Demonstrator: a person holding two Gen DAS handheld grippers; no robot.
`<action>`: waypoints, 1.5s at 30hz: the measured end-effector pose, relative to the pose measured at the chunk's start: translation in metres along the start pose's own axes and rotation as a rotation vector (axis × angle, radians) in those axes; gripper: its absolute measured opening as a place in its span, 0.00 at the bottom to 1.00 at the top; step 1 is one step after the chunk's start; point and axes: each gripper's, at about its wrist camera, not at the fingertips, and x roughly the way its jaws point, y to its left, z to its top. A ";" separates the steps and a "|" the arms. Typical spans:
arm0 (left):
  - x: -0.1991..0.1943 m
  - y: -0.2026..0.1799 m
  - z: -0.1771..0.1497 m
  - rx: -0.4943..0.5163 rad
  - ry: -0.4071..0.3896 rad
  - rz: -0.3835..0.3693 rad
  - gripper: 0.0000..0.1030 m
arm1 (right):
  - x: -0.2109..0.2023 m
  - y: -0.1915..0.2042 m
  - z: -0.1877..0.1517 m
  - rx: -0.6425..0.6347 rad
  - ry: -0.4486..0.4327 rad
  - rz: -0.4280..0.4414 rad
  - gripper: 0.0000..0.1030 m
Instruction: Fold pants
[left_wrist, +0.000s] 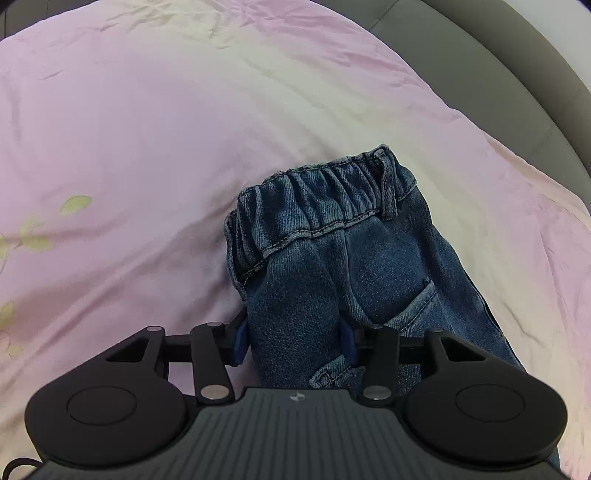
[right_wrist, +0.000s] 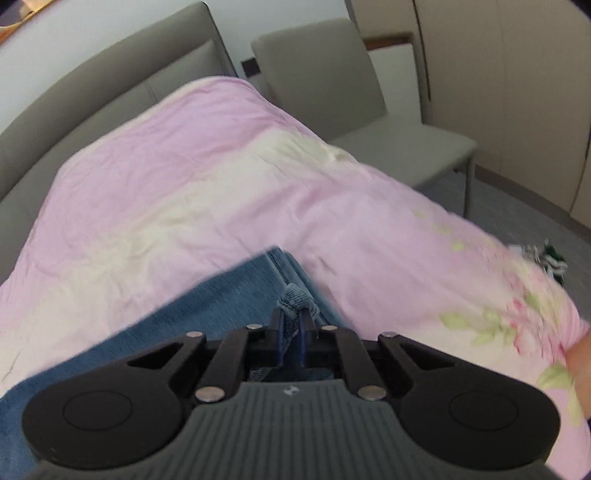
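Note:
Small blue denim pants (left_wrist: 343, 251) with an elastic waistband lie on a pink quilt (left_wrist: 147, 147). In the left wrist view the waistband points away from me and a back pocket shows. My left gripper (left_wrist: 295, 338) has its jaws wide apart, with a bunched fold of the seat between the blue pads; the pads touch the cloth on both sides. In the right wrist view a pant leg (right_wrist: 207, 306) runs toward the lower left. My right gripper (right_wrist: 291, 325) is shut on a pinched bit of denim hem that sticks out above the fingertips.
The pink quilt (right_wrist: 221, 166) with a flower print covers a bed with a grey padded headboard (right_wrist: 92, 85). A grey chair (right_wrist: 332, 92) stands beside the bed at the right. Something green and white (right_wrist: 550, 258) lies on the floor past the quilt's edge.

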 end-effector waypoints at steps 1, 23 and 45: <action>-0.003 -0.001 0.000 0.007 -0.005 0.005 0.52 | -0.008 0.010 0.012 -0.013 -0.039 0.025 0.02; 0.002 0.005 -0.004 0.076 -0.009 -0.032 0.52 | 0.043 -0.044 -0.049 0.052 0.084 -0.126 0.00; -0.099 -0.078 -0.191 0.859 0.045 -0.245 0.66 | 0.019 -0.028 -0.061 0.024 0.132 -0.037 0.44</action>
